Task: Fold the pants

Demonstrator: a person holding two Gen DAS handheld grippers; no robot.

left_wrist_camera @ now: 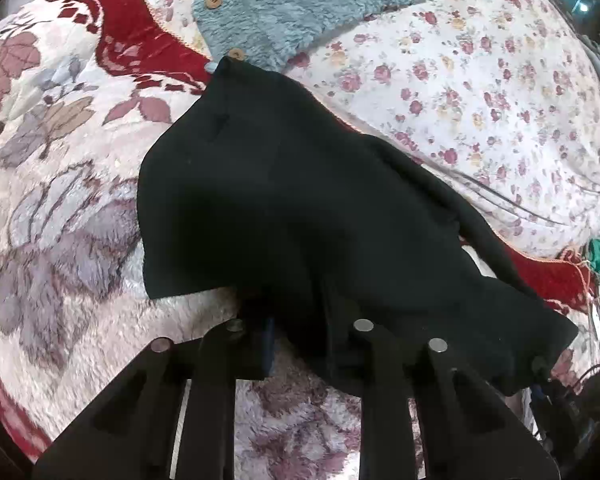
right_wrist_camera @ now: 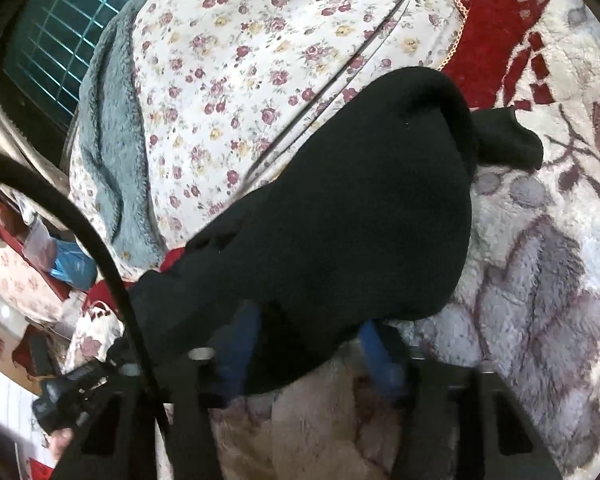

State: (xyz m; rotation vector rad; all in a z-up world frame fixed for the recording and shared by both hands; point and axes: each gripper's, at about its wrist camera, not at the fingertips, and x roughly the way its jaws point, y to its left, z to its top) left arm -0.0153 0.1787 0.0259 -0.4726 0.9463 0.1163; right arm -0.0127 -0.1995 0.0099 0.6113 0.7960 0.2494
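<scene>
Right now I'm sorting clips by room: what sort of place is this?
Most likely a bedroom: black pants lie on a plush floral blanket beside a rose-print quilt and a teal fleece garment.

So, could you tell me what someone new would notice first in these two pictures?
The black pants fill the middle of both views, draped over the tips of both grippers. Under them lies a plush blanket with grey leaves and red borders. Behind are a rose-print quilt and a fuzzy teal garment with wooden buttons.
</scene>
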